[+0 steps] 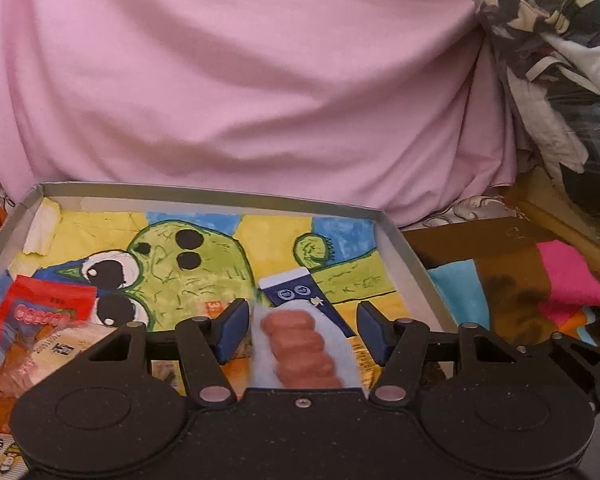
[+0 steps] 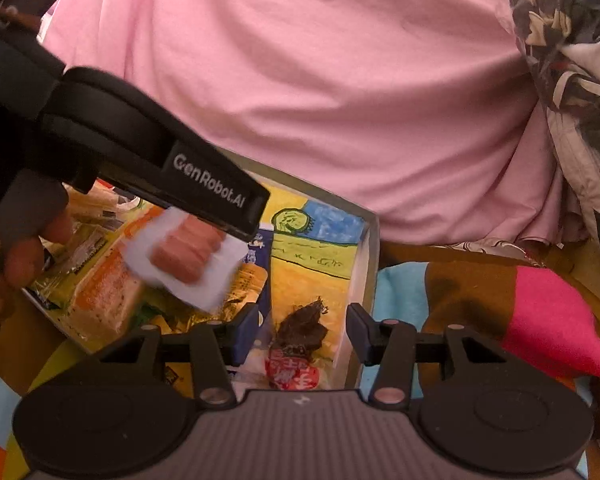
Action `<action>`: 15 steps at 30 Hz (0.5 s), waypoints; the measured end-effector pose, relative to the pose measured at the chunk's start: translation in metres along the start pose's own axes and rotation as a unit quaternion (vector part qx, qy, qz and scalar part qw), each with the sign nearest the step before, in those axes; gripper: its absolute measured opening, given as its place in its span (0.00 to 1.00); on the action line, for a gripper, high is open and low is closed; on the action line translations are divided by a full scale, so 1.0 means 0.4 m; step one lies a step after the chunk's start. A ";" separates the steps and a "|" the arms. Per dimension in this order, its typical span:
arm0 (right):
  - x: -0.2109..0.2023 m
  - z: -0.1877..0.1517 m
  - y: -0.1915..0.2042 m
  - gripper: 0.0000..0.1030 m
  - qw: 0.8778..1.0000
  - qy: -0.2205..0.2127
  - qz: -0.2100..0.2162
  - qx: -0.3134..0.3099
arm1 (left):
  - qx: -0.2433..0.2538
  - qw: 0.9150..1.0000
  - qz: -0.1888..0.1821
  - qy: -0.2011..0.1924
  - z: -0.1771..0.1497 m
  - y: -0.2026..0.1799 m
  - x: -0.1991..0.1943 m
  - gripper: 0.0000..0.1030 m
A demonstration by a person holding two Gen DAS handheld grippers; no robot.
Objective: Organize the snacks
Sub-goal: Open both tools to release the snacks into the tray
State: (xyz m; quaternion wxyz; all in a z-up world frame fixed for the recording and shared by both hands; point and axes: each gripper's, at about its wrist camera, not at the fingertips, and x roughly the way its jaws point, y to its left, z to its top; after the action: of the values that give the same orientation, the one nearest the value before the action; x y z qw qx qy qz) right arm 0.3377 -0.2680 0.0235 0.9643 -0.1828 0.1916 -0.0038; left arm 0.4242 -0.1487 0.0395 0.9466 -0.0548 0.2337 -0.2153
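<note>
Pink bedding [image 1: 236, 80] backs our painted tray [image 1: 400, 248].
Left gripper [image 1: 300, 330] spread around sausage packet [image 1: 300, 352]; right gripper [image 2: 302, 332] spread, empty.

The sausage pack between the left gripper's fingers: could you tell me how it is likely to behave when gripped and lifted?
The sausage pack looks like soft film around a firm ridged sausage, so the middle should probably stay stiff while the white edges flop. The film is likely slippery. The left gripper is open with the pack unclamped between its fingers, so closing on the ridged sausage seems safer than on the film edge.
</note>
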 end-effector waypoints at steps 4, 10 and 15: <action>-0.002 0.001 -0.006 0.62 1.000 -0.002 -0.004 0.008 | -0.005 1.000 -0.006 -0.004 -0.001 -0.001 -0.004 0.66; -0.042 0.010 -0.016 0.84 1.000 -0.013 -0.013 0.014 | -0.023 0.999 -0.013 -0.024 0.011 -0.003 -0.041 0.84; -0.101 0.034 -0.027 0.94 0.999 -0.032 -0.019 0.025 | -0.028 0.998 -0.007 -0.051 0.030 -0.013 -0.113 0.98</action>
State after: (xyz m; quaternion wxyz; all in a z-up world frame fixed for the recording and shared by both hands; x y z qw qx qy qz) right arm 0.3058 -0.2701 0.0538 0.9739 -0.1626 0.1569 -0.0214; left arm 0.3916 -0.1338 0.0701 0.9540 -0.0935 0.1903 -0.2119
